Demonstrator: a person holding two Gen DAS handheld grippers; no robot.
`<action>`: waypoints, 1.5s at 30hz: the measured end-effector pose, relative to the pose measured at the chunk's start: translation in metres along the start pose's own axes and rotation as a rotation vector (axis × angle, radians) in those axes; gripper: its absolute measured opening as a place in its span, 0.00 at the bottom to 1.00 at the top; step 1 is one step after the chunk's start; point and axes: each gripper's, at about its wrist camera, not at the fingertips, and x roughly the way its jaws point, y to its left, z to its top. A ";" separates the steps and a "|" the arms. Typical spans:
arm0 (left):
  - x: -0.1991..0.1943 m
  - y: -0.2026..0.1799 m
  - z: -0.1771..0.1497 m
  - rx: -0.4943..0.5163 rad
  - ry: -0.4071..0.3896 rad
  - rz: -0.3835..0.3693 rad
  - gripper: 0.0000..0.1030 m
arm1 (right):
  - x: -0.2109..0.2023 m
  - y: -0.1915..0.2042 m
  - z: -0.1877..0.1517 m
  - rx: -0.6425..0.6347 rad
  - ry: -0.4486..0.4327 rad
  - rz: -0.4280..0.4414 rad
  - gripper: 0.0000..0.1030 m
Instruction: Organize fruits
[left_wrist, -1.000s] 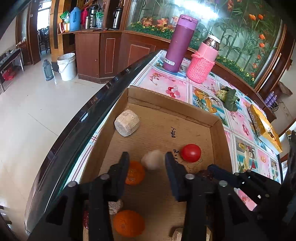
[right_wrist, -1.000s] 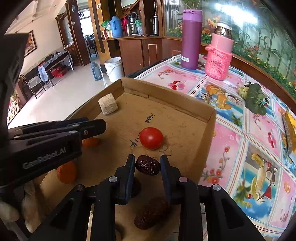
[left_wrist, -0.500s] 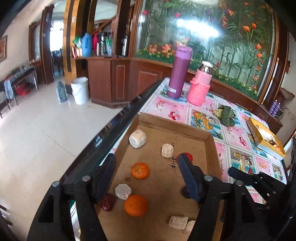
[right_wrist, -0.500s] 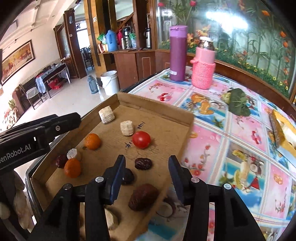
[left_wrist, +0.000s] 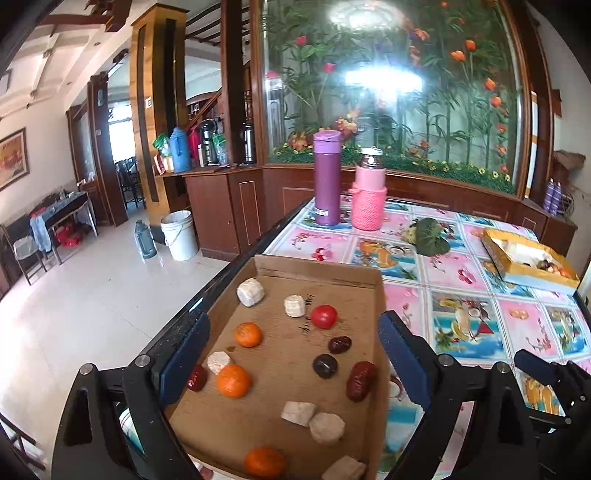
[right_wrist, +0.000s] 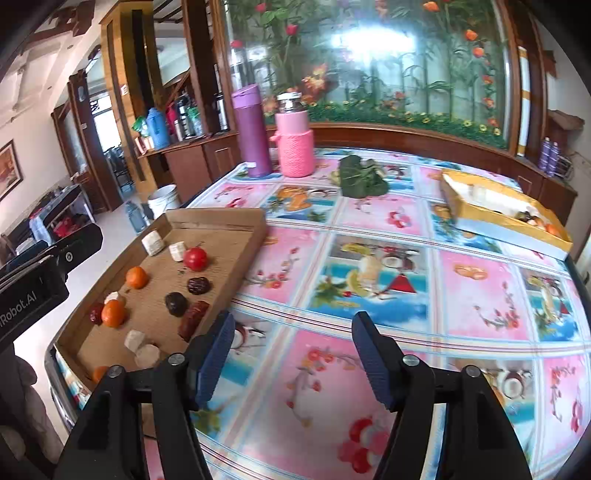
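Note:
A shallow cardboard tray (left_wrist: 317, 271) (right_wrist: 221, 216) lies at the table's left edge. It holds a red tomato (left_wrist: 324, 316) (right_wrist: 195, 258), oranges (left_wrist: 248, 334) (left_wrist: 233, 380) (right_wrist: 137, 277), dark red dates (left_wrist: 340, 344) (left_wrist: 360, 375) (right_wrist: 198, 285), and pale beige chunks (left_wrist: 250, 291) (left_wrist: 295, 305). My left gripper (left_wrist: 293, 356) is open and empty, high above the tray. My right gripper (right_wrist: 293, 360) is open and empty over the tablecloth, right of the tray.
A purple flask (left_wrist: 327, 183) (right_wrist: 252, 130) and a pink knitted flask (left_wrist: 369, 198) (right_wrist: 294, 138) stand at the back. A green leafy vegetable (right_wrist: 360, 181) lies behind. A yellow box (right_wrist: 498, 210) (left_wrist: 524, 264) with food is at far right. The table edge drops to the floor on the left.
Both grippers have opened wide and pulled back and up from the tray. The pale chunk and the date they were over now lie in the tray.

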 end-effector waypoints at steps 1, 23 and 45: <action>-0.002 -0.004 -0.002 0.009 0.001 -0.003 0.89 | -0.004 -0.004 -0.003 0.008 -0.007 -0.008 0.73; -0.045 -0.012 -0.013 -0.035 -0.157 0.172 1.00 | -0.028 -0.012 -0.026 -0.001 -0.057 -0.022 0.77; -0.002 0.010 -0.032 -0.095 0.084 0.032 1.00 | -0.015 0.015 -0.036 -0.070 -0.018 -0.048 0.82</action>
